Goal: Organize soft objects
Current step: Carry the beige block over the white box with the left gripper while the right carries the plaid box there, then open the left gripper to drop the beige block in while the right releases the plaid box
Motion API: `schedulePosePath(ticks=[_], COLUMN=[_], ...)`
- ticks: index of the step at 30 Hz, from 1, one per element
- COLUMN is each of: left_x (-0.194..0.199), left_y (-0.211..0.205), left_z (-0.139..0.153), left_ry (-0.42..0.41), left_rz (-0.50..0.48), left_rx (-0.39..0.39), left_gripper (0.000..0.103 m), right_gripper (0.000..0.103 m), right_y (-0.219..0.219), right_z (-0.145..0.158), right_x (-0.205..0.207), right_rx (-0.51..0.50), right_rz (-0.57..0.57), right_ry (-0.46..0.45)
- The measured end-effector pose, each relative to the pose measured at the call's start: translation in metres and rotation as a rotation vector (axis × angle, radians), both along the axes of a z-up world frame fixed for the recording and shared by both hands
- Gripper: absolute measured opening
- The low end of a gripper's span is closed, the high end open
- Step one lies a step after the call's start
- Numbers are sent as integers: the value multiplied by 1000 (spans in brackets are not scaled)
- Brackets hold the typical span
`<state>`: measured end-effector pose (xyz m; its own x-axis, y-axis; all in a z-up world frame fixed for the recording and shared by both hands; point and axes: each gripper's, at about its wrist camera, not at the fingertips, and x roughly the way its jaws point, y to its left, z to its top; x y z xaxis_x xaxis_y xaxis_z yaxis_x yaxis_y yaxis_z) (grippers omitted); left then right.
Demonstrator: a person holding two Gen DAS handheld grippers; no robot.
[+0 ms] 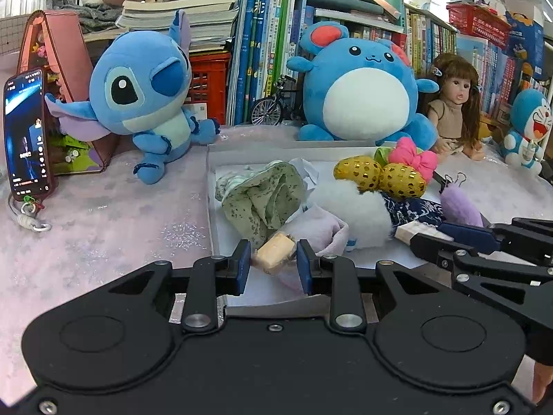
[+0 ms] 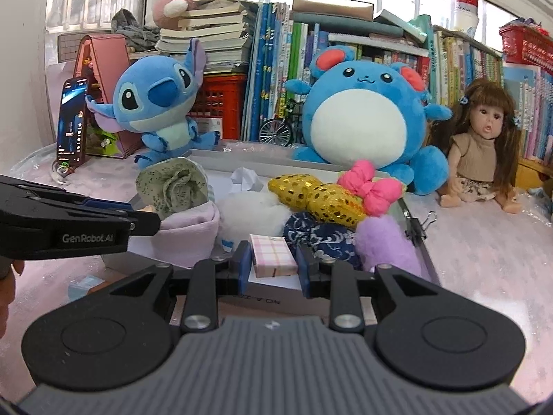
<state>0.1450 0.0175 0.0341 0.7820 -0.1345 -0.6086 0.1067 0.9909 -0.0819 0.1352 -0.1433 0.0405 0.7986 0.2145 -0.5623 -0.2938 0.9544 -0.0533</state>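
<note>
A shallow white tray (image 1: 211, 207) holds soft things: a green floral cloth (image 1: 266, 197), a lilac cloth (image 1: 321, 231), white fluff (image 1: 349, 207), gold sequin balls (image 1: 380, 174), a pink bow (image 1: 413, 157), a navy patterned pouch (image 1: 418, 209) and a purple fuzzy piece (image 1: 459, 207). My left gripper (image 1: 273, 264) is shut on a small tan wrapped block (image 1: 274, 252) above the tray's near edge. My right gripper (image 2: 273, 264) is shut on a pink plaid block (image 2: 273, 254) in front of the navy pouch (image 2: 318, 237). The left gripper also shows in the right wrist view (image 2: 148, 223), by the lilac cloth (image 2: 193, 231).
A Stitch plush (image 1: 145, 93), a round blue plush (image 1: 359, 86), a doll (image 1: 452, 103) and a Doraemon toy (image 1: 527, 124) sit behind the tray. A phone (image 1: 27, 135) leans at the left. Books (image 1: 269, 52) and a small model bicycle (image 1: 273, 103) line the back. Binder clips (image 2: 420, 226) lie right of the tray.
</note>
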Motion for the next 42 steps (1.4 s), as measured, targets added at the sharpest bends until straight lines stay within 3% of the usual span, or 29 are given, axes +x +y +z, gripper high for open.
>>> schedulePosePath(ticks=[6,13,29,36,42], left_x=[12,25,68,59,52], left_y=[2,4,-2,-4,-5], left_z=[3,-1,-11,-10,-7], left_ry=[26,56,86,68,65], left_rz=[-15,-6,27,16,9], left_rx=[-6,-23,-26,-2,9], left_gripper=[27,27,27,28,30], right_gripper=[34,34,32,30,36], right_y=[-2,-15,-14,-2,-6], right_z=[5,1,-6,-16,-15], right_x=[25,56,96,80,77], right_rx=[34,89,165,75,94], right_rz=[103,101,52,92,78], right_ry=[130,244,287,276,265])
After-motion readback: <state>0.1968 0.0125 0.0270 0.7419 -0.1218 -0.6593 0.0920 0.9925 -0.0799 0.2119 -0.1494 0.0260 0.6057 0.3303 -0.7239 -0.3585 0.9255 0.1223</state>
